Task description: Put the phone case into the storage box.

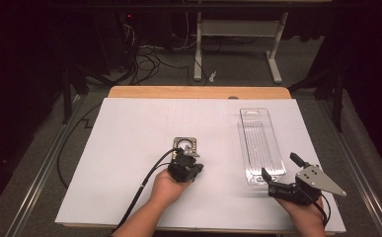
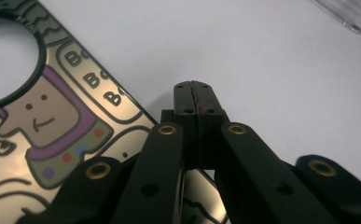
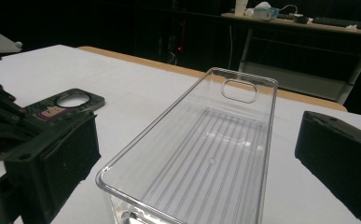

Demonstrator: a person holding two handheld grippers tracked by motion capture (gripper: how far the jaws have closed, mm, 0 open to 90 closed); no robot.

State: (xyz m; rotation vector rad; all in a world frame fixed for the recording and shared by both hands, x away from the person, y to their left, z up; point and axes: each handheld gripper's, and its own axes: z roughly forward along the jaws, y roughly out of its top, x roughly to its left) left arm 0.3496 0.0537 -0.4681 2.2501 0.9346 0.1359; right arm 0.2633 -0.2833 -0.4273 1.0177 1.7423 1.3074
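My left fingers point(image 2: 197, 95) are clenched together with nothing between them, hovering just past the corner of the cartoon-printed plate point(image 2: 52, 126), which lies flat on the white desk point(image 1: 129, 148) near its middle. In the high view my left gripper point(image 1: 187, 157) sits over the plate's point(image 1: 185, 144) near edge. My right fingers point(image 3: 346, 154) stand wide apart, released, on either side of the near end of the clear plastic tray point(image 3: 206, 149), which rests on the right half of the desk, well apart from the plate.

The plate is thin and lies flush on the surface, so I judge the main risk is that closed tips simply skate over it or push it away instead of getting under an edge. If I press down on the corner, the far side may tip up and the plate could slide toward the desk's middle. The metal face looks glossy, so a pinch on the rim could slip.

On the right, the tray is light and slick; closing on its wall off-centre may twist it or scoot it forward. Its clear walls also make the rim hard to judge, so I may clip it.
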